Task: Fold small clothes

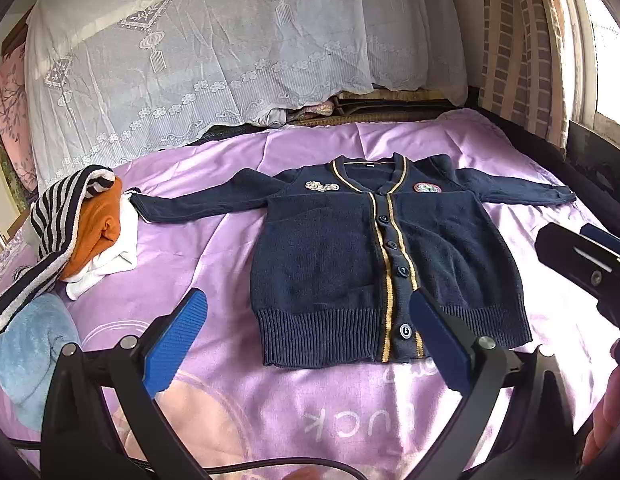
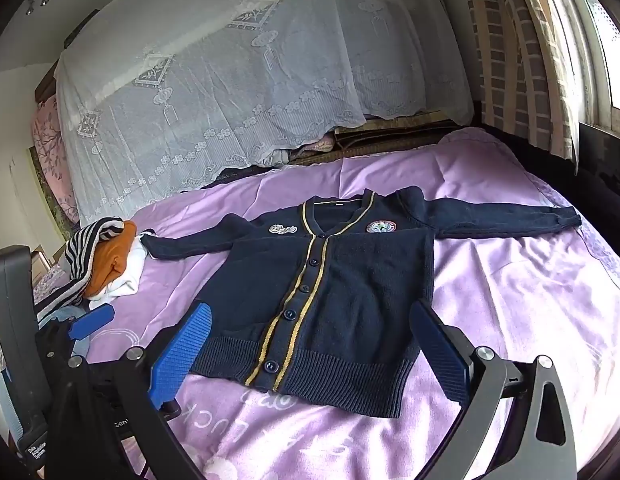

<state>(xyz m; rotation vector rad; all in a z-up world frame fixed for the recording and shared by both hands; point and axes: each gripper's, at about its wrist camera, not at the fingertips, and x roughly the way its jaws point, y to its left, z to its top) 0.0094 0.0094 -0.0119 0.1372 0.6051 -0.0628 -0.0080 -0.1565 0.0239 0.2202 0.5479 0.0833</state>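
As seen from the left wrist, the navy cardigan point(image 1: 374, 264) is laid flat, buttoned, sleeves spread, on the purple bed sheet point(image 1: 213, 240), with the left tool point(image 1: 307, 316) held spread wide and empty just above the hem, beside a pile of clothes point(image 1: 81, 236). From the right wrist, the right tool point(image 2: 310, 330) is likewise spread and empty over the hem; a sleeve cuff is best pinched first and folded across the chest, with wrinkles kept out.

Bare purple bed point(image 1: 213, 264) lies open to you all round the cardigan point(image 1: 350, 264): in front of its hem, along both flanks and beyond the collar. Left of its left sleeve, the clothes pile point(image 1: 89, 232) blocks you, touching the cuff.
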